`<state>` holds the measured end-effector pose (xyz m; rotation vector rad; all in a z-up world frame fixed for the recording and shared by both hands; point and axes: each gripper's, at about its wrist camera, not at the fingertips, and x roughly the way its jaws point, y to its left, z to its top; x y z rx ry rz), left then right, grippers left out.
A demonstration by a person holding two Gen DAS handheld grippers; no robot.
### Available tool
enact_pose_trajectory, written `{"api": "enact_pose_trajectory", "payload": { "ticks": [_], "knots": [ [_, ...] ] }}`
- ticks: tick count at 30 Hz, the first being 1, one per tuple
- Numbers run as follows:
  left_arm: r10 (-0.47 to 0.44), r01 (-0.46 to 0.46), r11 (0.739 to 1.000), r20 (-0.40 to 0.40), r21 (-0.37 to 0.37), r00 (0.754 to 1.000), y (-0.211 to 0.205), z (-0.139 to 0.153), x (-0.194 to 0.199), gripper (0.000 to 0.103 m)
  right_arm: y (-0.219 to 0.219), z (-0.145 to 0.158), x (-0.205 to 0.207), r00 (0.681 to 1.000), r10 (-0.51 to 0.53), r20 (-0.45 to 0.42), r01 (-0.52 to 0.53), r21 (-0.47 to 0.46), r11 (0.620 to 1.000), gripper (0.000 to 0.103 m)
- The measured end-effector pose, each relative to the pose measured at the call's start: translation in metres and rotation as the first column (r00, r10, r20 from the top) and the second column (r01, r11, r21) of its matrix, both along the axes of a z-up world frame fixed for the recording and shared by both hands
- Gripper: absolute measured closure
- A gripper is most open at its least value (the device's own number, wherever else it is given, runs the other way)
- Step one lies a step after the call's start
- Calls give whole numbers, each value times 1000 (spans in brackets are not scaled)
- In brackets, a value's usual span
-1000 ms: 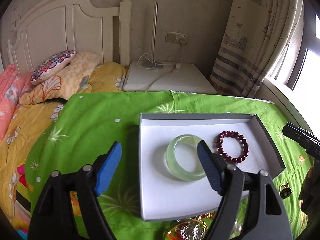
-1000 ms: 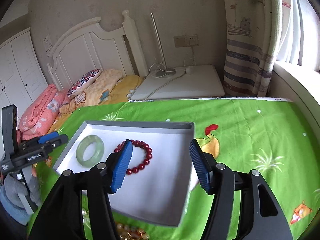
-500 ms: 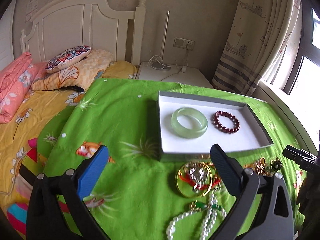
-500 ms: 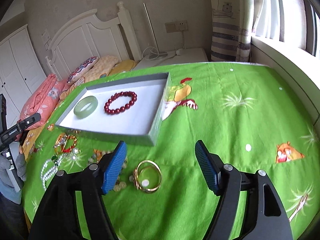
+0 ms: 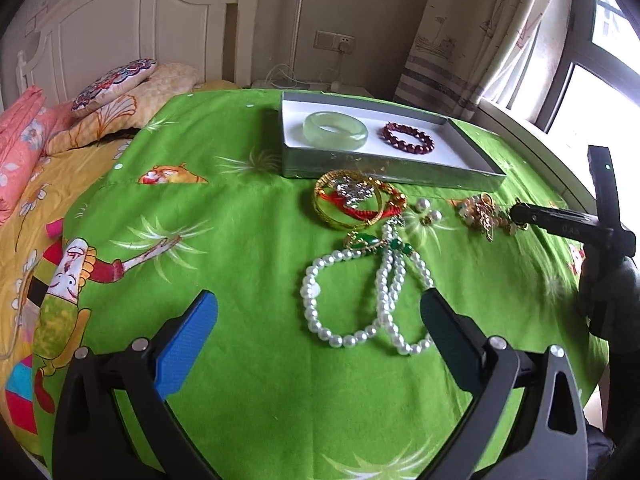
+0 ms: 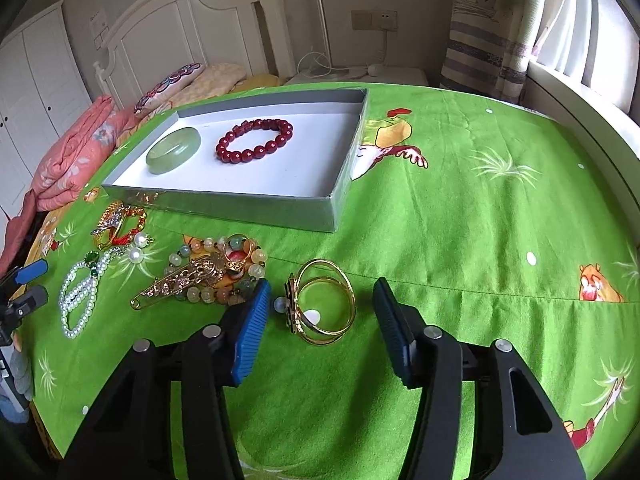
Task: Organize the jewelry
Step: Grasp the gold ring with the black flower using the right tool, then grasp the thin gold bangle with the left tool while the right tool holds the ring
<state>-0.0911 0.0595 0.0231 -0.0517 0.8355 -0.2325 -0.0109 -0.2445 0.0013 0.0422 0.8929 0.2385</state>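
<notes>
A grey tray (image 5: 384,170) (image 6: 256,202) with a white floor holds a pale green jade bangle (image 5: 335,129) (image 6: 174,151) and a dark red bead bracelet (image 5: 409,138) (image 6: 255,140). Loose jewelry lies on the green cloth in front of it. My left gripper (image 5: 320,320) is open and empty, just short of a white pearl necklace (image 5: 362,296) (image 6: 78,300). My right gripper (image 6: 322,316) is open, its jaws either side of a gold double bangle (image 6: 324,304), not touching it.
A gold and red bangle pile (image 5: 352,200) (image 6: 118,222), pearl earrings (image 5: 428,210), a gold brooch with a pastel bead bracelet (image 6: 208,274) (image 5: 484,214) lie between tray and grippers. Pillows (image 5: 112,84), a headboard (image 6: 192,24) and a nightstand (image 6: 360,74) stand behind.
Both grippers have pulled back from over the tray toward the near side of the cloth and dropped lower. The loose jewelry has come into view. Both stay open.
</notes>
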Motion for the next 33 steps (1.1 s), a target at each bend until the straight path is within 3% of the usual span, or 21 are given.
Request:
{"api": "enact_pose_trajectory", "payload": {
  "ticks": [3, 9, 15, 20, 23, 33],
  "knots": [
    [-24, 24, 999, -15, 25, 1000, -10, -3, 2, 3, 1, 0, -1, 1000, -4, 5, 4, -5, 1000, 64],
    [-72, 73, 995, -19, 70, 997, -32, -2, 9, 3, 3, 4, -6, 999, -29, 34, 30, -37, 999, 64],
    [-64, 63, 996, 2, 69, 998, -31, 6, 23, 3, -9, 9, -10, 996, -65, 63, 64, 18, 998, 64],
    [-35, 35, 999, 6, 23, 999, -24, 13, 42, 4, -10, 11, -11, 995, -71, 74, 69, 22, 997, 64],
    [-44, 43, 998, 8, 51, 999, -31, 13, 57, 14, -11, 11, -11, 994, -74, 75, 72, 28, 997, 64],
    [-35, 45, 990, -80, 130, 996, -52, -11, 115, 17, -14, 11, -12, 994, -78, 75, 74, 52, 996, 64]
  ]
}}
